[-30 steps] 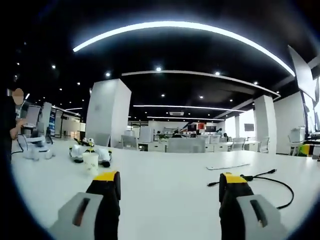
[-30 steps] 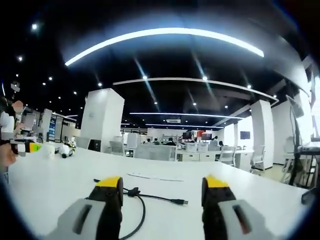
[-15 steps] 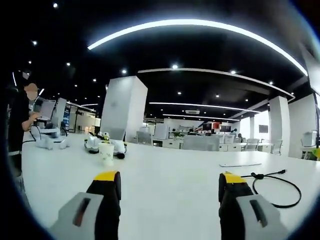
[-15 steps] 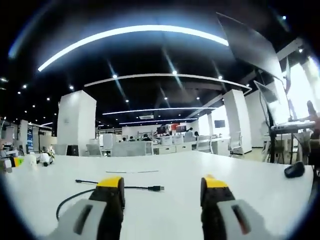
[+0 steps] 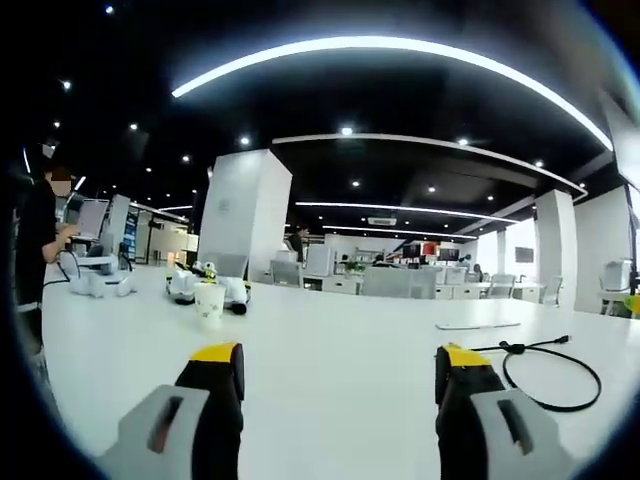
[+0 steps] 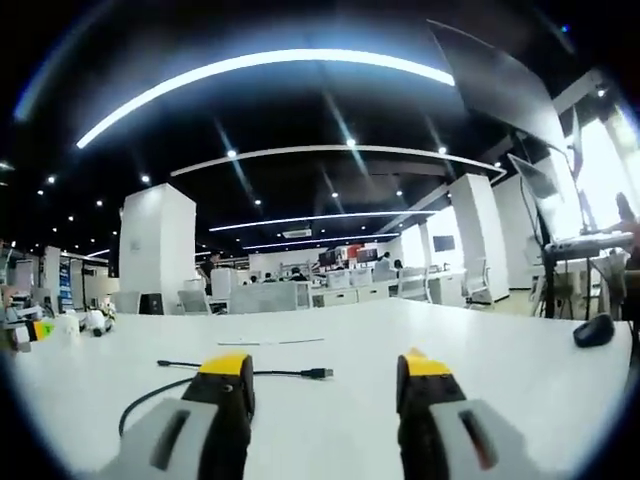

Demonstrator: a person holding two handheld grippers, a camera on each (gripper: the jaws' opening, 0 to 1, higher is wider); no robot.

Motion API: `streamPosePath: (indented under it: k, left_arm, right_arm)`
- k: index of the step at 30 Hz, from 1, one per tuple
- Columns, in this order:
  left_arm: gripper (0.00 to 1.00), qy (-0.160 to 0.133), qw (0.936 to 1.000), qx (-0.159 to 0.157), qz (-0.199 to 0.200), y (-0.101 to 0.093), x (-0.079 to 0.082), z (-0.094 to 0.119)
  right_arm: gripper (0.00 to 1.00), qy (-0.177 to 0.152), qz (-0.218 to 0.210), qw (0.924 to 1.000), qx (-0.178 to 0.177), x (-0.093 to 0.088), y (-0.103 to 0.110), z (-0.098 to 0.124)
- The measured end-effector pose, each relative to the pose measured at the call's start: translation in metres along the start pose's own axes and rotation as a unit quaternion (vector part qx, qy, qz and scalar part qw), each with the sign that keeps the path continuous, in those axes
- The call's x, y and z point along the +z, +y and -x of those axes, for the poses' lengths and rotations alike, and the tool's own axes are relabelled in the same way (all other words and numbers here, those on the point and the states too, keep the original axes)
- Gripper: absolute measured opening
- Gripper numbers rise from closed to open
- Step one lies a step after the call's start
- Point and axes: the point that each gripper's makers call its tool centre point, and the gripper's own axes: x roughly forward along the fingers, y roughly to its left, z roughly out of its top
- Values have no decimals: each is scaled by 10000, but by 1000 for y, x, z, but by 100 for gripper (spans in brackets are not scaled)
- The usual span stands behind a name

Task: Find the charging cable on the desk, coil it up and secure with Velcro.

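both grippers' fingers (image 5: pixel 222 395) (image 6: pixel 232 395) wide apart, empty, low over white bench (image 5: pixel 330 350); black charging cable (image 6: pixel 205 378) lying loose ahead.

Lit from above by a long curved light strip (image 5: pixel 400 50) and scattered ceiling spots (image 5: pixel 346 130) against a dark ceiling — bright, even glare across the white table (image 5: pixel 330 360), hardly any shadow. Strong daylight blown out at the window (image 6: pixel 610 160). Heavily bent at the edges; far office soft, a little hazy — streaked spots in the right gripper view.
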Motion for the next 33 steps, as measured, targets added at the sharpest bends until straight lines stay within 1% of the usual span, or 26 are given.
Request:
streamPosePath:
  k: [6, 11, 16, 28, 33]
  left_arm:
    - [78, 2, 10000, -4, 2, 1, 0, -1]
    - [78, 8, 10000, 26, -15, 3, -1, 0]
    - [78, -1, 10000, 68, 7, 7, -2, 1]
    - [77, -8, 10000, 17, 33, 5, -3, -1]
    - [77, -11, 10000, 72, 59, 10, -3, -2]
  right_arm:
    - [58, 20, -65, 10000, 63, -2, 2, 0]
    - [58, 46, 5, 9999, 110, -2, 6, -1]
    - [59, 41, -60, 10000, 65, -2, 4, 0]
    - [59, 47, -31, 10000, 27, -1, 3, 1]
    - [59, 52, -41, 10000, 15, -1, 2, 1]
